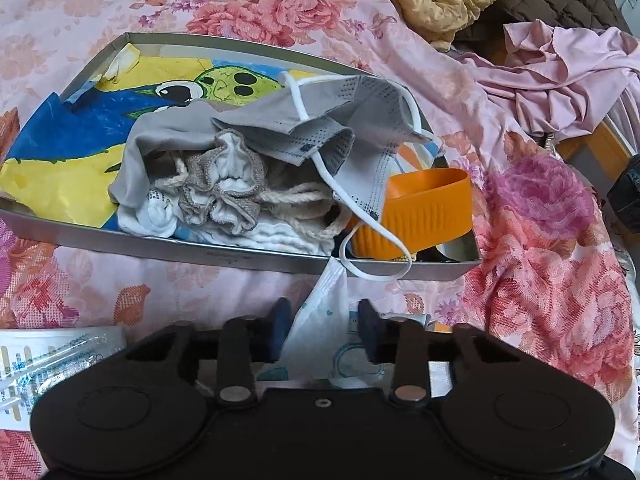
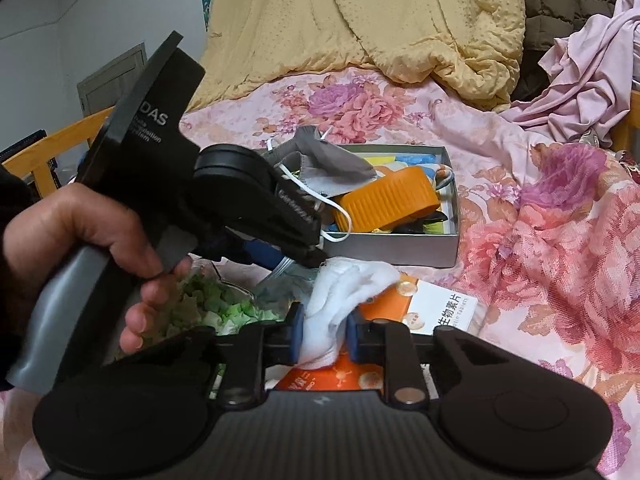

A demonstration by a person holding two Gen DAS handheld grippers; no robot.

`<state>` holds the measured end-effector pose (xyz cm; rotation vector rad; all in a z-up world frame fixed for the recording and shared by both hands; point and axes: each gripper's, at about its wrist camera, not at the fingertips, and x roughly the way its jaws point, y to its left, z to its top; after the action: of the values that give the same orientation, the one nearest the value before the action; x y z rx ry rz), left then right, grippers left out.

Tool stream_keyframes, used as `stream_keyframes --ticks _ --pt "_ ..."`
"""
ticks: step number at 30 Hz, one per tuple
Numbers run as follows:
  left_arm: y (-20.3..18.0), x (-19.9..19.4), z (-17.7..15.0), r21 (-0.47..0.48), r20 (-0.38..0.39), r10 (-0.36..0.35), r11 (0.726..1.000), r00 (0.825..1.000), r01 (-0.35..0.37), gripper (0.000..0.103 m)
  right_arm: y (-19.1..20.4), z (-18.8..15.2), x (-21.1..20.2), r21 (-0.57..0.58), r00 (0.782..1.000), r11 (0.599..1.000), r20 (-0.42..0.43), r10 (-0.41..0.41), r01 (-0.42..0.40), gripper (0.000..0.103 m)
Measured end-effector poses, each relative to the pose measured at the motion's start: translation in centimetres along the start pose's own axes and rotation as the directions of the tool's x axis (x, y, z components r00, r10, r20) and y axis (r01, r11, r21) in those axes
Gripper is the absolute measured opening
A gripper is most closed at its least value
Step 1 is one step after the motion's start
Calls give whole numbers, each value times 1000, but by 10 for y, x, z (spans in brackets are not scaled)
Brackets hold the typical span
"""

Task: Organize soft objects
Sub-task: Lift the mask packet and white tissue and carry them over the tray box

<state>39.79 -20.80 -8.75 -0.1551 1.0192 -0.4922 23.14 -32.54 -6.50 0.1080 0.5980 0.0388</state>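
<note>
A floral bedsheet (image 1: 540, 240) covers the bed, with a yellow blanket (image 2: 360, 20) and a pink garment (image 1: 560, 76) bunched at its far side. On the sheet sits a shallow grey tray (image 1: 132, 246) lined with a bright cartoon print in blue and yellow. In it lie a heap of grey and white cloths with cream cords (image 1: 216, 196), a grey face mask (image 1: 320, 120) draped on top with its white ear loop hanging over the near rim, and an orange ribbed cup (image 1: 420, 208) tipped on its side at the right end.

Just in front of the tray, a small white cloth (image 2: 340, 300), soft and crumpled, lies over an orange box (image 2: 440, 304). The right gripper (image 2: 322, 336) is nearly closed, its blue pads pinching the cloth's near end. The left gripper (image 1: 322, 332), held in a hand (image 2: 80, 240), has narrowed around a pale printed packet (image 1: 324, 320); whether the pads press it I cannot tell.
</note>
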Motion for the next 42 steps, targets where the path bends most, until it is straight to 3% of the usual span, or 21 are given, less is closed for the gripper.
stream_keyframes --ticks 2,7,11,17,22,27,34,39,42 --pt "-1 -2 -1 10 9 8 1000 1000 -8 27 -1 1 -3 2 1000 1000 8 1 -1 14" --pt "-4 -13 -8 32 40 13 999 999 -14 16 -5 5 -16 -2 998 1000 55 -5 5 11" --pt "-4 -26 -12 30 78 8 1000 997 -10 13 -7 8 -27 -1 994 1000 107 -16 16 11" --pt "-7 -55 -12 24 148 -4 1000 989 0 12 -13 13 -49 23 965 1000 263 -19 13 11" --pt "-10 -85 -12 71 222 -25 997 975 10 12 -16 18 -57 26 940 1000 340 -3 -7 11" --pt "-1 -115 -8 81 310 -40 997 950 16 12 -14 28 -55 27 920 999 391 28 -42 11" --pt "18 -137 22 28 424 10 999 905 -24 12 -7 69 -19 -27 889 999 455 48 -40 11" --pt "27 -133 50 -4 498 65 997 864 -73 12 -12 93 9 7 884 999 467 34 -42 11" --pt "33 -121 64 -40 520 90 996 849 -81 12 -18 104 28 33 892 999 452 21 -41 12"
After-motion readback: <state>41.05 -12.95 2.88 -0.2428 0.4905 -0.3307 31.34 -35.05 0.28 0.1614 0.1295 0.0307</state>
